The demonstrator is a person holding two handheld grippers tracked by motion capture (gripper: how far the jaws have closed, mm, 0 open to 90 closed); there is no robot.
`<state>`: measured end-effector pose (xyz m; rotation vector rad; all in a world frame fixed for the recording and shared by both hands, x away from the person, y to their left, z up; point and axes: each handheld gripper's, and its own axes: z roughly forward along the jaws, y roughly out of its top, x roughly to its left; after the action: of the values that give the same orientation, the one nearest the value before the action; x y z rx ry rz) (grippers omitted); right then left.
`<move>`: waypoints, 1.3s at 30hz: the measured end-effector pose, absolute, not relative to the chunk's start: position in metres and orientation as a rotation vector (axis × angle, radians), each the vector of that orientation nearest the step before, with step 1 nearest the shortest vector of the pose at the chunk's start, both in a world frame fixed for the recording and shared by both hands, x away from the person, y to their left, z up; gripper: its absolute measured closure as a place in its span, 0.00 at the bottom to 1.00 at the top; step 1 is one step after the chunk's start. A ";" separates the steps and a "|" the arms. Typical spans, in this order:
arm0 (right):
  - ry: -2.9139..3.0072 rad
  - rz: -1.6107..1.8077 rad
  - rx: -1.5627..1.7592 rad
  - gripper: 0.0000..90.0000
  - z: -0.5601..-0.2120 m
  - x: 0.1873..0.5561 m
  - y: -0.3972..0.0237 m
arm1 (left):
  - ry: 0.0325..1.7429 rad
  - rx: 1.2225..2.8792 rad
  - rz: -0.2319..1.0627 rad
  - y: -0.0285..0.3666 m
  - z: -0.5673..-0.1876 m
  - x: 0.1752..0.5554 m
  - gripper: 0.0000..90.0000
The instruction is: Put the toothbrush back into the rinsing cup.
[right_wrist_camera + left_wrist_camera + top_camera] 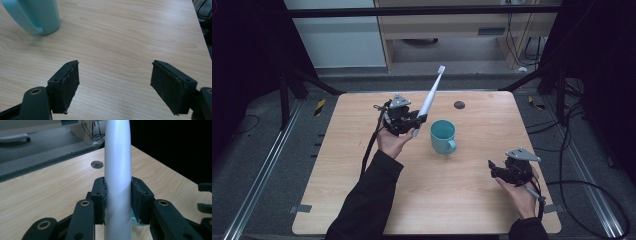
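Tabletop of pale wood grain carries the scene, and the teal ceramic mug standing upright near its middle serves as landmark. Left of the mug, the left hand-held gripper is clenched on the lower handle of a white plastic electric toothbrush, which slants up and away over the tabletop, bristle head uppermost, just beside the mug's rim. Right of the mug and nearer the person, well apart from it, the right hand-held gripper rests idle, jaws spread wide with nothing between them. The step in hand looks like carrying the toothbrush to the mug; next, the handle end wants centring over the mug's mouth, lowering, then releasing.
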<state>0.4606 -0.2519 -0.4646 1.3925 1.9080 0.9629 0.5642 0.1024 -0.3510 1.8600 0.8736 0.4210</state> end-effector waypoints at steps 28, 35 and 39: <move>1.917 0.952 1.376 0.26 -0.466 0.461 -0.250 | 0.820 1.697 0.480 0.044 -0.383 0.582 0.74; 1.928 0.944 1.363 0.26 -0.466 0.461 -0.249 | 0.844 1.692 0.484 0.039 -0.398 0.592 0.74; 1.929 0.945 1.366 0.26 -0.467 0.461 -0.248 | 0.862 1.693 0.478 0.036 -0.408 0.595 0.74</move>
<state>0.4610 -0.2484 -0.4667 1.3662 1.9290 0.9454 0.5950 0.0365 -0.4078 1.6927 0.8620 0.4782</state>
